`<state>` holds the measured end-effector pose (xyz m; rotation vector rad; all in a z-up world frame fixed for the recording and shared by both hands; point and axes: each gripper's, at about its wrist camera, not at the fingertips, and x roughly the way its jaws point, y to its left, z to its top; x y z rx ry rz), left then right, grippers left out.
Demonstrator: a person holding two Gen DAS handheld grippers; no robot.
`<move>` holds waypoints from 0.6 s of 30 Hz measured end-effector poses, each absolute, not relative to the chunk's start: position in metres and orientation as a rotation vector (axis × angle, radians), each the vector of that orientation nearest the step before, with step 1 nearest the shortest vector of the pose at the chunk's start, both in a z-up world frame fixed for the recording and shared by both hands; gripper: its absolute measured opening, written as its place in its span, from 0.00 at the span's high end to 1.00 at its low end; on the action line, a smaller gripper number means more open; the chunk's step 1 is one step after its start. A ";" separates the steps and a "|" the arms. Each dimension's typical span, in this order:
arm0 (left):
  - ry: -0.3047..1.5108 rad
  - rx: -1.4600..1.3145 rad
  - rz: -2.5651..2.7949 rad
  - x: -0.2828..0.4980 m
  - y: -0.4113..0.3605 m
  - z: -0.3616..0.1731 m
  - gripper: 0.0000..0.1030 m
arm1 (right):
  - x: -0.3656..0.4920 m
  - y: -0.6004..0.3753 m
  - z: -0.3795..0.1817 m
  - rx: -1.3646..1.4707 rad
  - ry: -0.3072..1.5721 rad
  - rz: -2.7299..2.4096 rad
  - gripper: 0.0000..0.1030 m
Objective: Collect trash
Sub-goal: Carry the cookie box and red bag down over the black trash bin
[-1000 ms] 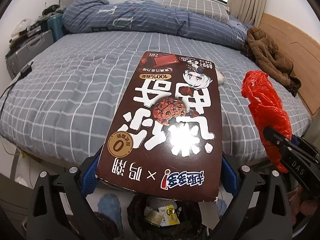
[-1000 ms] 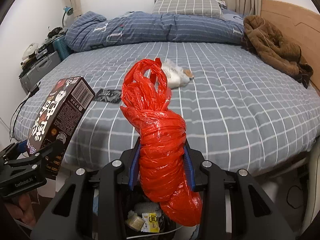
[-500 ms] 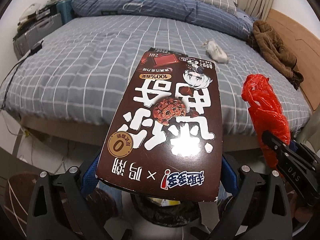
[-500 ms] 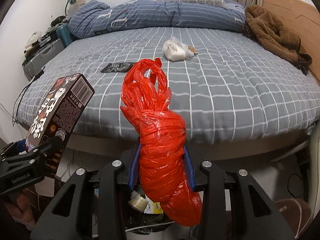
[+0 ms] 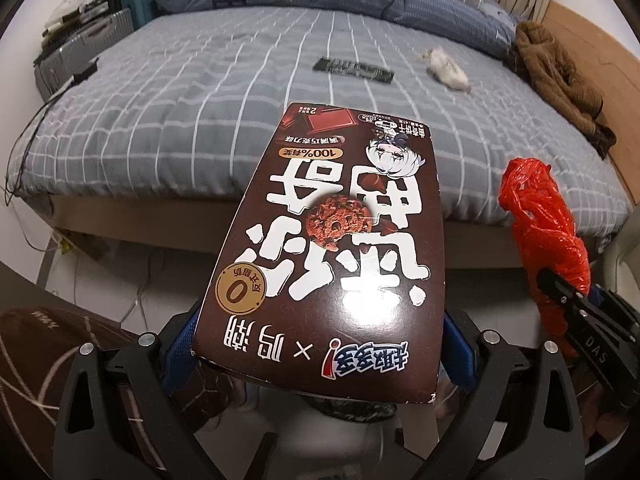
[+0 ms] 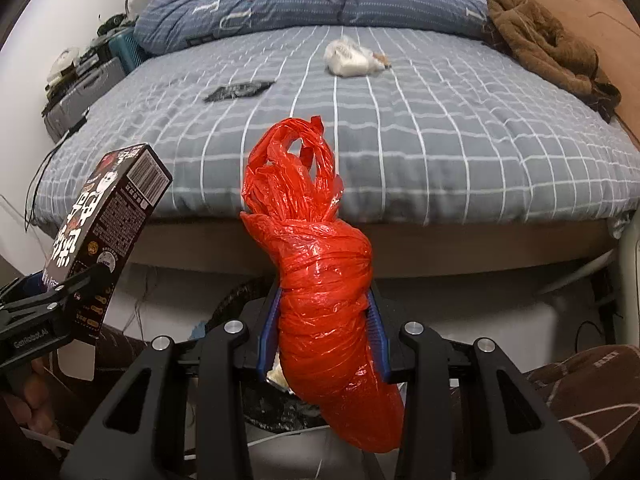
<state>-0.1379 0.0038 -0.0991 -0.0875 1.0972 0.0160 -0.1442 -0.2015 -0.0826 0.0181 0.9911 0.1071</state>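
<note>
Left wrist view: we see the left tongs (image 5: 320, 344) clamped on the cookie box (image 5: 332, 248), long axis running away from them; the bin (image 5: 352, 412) sits directly beneath.
Right wrist view: right tongs (image 6: 324, 332) pinch the red bag (image 6: 324, 308), bin rim (image 6: 280, 412) just below; we judge the right nearer.

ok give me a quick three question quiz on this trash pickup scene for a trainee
1. True or false: the right gripper is shut on the red plastic bag.
2. What does the left gripper hold? A) brown jacket B) cookie box C) pillow
3. Name the two pieces of litter lying on the bed.

Key:
1. True
2. B, the cookie box
3. The black wrapper and the white crumpled bag
</note>
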 end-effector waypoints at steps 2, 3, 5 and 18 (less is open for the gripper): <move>1.117 -0.082 0.018 -0.138 0.007 -0.109 0.09 | -0.143 -0.200 -0.092 0.015 1.015 0.110 0.65; 1.128 -0.076 0.021 -0.139 0.008 -0.116 0.09 | -0.143 -0.198 -0.100 0.012 1.038 0.116 0.65; 1.151 -0.076 0.023 -0.139 0.011 -0.130 0.09 | -0.140 -0.194 -0.114 0.004 1.071 0.130 0.65; 1.256 -0.085 0.062 -0.131 0.042 -0.191 0.09 | -0.121 -0.154 -0.173 -0.017 1.196 0.182 0.65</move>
